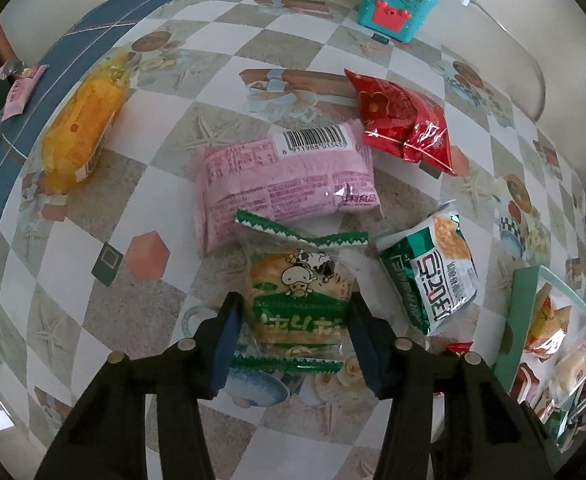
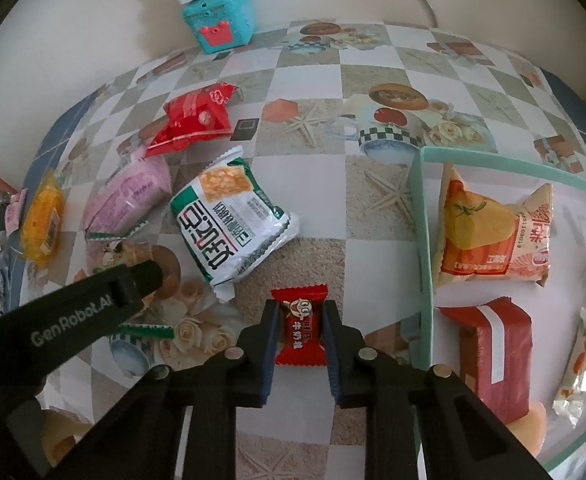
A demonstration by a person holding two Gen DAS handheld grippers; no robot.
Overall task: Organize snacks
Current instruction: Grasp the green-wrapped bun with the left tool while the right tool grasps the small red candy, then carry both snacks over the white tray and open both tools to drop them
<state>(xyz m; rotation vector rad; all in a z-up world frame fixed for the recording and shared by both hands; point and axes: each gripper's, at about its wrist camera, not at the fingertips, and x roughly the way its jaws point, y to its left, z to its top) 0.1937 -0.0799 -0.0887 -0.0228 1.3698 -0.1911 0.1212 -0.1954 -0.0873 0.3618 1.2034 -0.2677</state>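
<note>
On checkered table, left hand-held gripper (image 1: 293, 320) clamping green-edged pastry pack (image 1: 297, 304), right hand-held gripper (image 2: 300, 330) pinching red candy (image 2: 300, 326) (arm reads "GenRobot.AI")

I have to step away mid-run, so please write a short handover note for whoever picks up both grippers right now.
Left gripper: closed on the green-edged cookie pack, still on the table.
Right gripper: shut on the small red candy, beside the tray.
Done: the teal tray already holds an orange pack, a dark red pack and a few others.
Left: tray both held items, then the pink pack, yellow pack, red pack and green-white pack.
</note>
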